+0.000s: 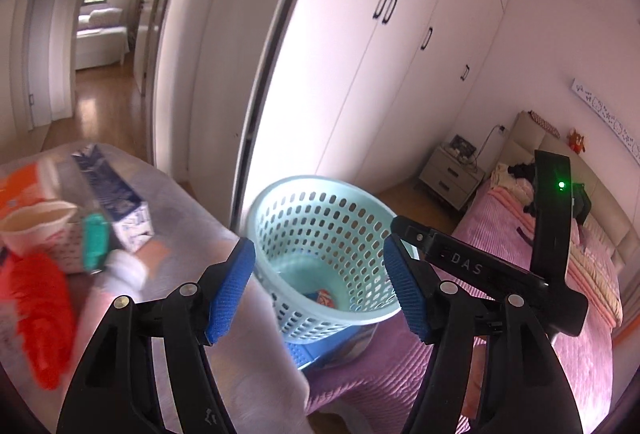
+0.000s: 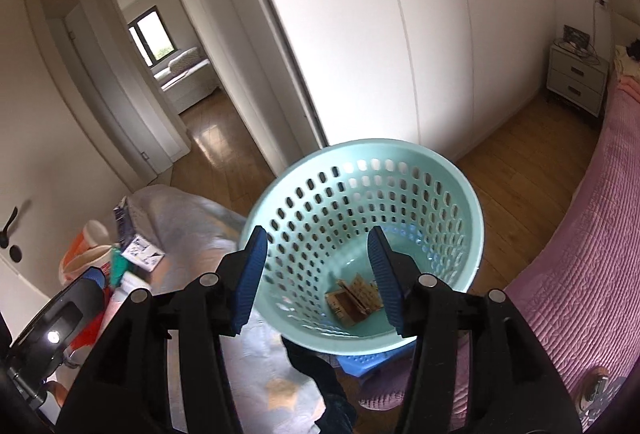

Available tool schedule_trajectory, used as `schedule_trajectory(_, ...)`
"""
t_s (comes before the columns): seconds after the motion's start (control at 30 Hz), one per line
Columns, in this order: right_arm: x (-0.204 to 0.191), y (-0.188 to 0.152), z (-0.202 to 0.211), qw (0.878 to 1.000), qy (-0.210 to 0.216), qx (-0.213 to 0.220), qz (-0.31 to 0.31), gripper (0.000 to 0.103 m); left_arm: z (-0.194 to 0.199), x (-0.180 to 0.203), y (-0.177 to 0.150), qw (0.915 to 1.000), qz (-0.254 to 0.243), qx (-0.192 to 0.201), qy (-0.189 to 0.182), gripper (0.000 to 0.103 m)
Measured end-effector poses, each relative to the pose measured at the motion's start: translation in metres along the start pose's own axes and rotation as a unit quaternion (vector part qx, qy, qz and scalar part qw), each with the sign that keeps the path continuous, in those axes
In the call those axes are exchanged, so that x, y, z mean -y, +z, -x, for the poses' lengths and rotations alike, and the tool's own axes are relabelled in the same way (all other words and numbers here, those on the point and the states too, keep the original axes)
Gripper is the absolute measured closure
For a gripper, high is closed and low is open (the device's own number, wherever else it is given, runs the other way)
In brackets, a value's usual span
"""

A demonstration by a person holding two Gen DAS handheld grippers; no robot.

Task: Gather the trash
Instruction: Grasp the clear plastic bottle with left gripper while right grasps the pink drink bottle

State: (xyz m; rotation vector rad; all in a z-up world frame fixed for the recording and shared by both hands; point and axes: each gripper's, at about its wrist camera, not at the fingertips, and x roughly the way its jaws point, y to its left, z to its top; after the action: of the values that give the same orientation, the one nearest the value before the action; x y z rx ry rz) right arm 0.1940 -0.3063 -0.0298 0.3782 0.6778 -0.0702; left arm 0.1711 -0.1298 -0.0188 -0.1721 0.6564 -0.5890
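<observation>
We are holding the right gripper [image 2: 318,276] with its blue-padded jaws spread wide and gripping nothing, looking straight down into the mint-green perforated wastebasket [image 2: 404,153]. Between the fingers, on the basket floor, we are seeing a crumpled tan cardboard wrapper [image 2: 354,300] lying flat. We are holding the left gripper [image 1: 320,290] equally wide apart and likewise carrying nothing; from its view the wastebasket [image 1: 312,185] is sitting just ahead between the pads, with a small orange-and-blue scrap [image 1: 322,298] at the bottom. The right gripper's black body [image 1: 496,274] is reaching in over the basket's right rim in that view. The basket is resting on a blue perforated stool [image 2: 360,364], beside the pink quilted bed [image 2: 580,274]. To the left, a pale grey cloth-covered surface [image 1: 192,218] is carrying the remaining litter, blurred: a blue-and-white carton [image 1: 116,201] lying tilted, a cream paper cup [image 1: 36,226] on its side, a teal packet [image 1: 96,246], white crumpled tissue [image 1: 124,270], and an orange-red crinkled bag [image 1: 36,318]. Behind the basket, white wardrobe doors [image 2: 400,33] are standing along the wooden floor [image 2: 520,173], and a grey bedside cabinet [image 2: 576,77] is standing near the head of the bed.
</observation>
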Motion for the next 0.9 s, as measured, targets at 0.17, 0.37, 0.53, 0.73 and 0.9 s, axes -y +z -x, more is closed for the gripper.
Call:
schedule_trajectory(0.17,-0.038,-0.008,0.013,0.999,0.026,0.005,0.032,0.054,0.035,-0.025,-0.006,0.9997,0.019,0.015,-0.002,0.035)
schedule_trajectory(0.37,-0.098,-0.035,0.019,0.995,0.064,-0.002,0.073,0.047,0.087,-0.078,-0.012,0.9972,0.036,0.040,0.051,0.035)
schedule_trajectory(0.53,-0.144,-0.061,0.011,0.991,0.094,-0.026,0.092,0.033,0.119,-0.137,-0.021,0.9899,0.047,0.031,0.130,0.029)
schedule_trajectory(0.73,-0.193,-0.094,-0.008,0.987,0.101,-0.057,0.113,0.031,0.132,-0.202,-0.044,0.9900,0.052,0.000,0.131,0.021)
schedule_trajectory(0.9,-0.212,-0.112,-0.027,0.983,0.111,-0.096,0.112,0.031,0.128,-0.237,-0.055,0.9850,0.058,-0.040,0.158,0.021)
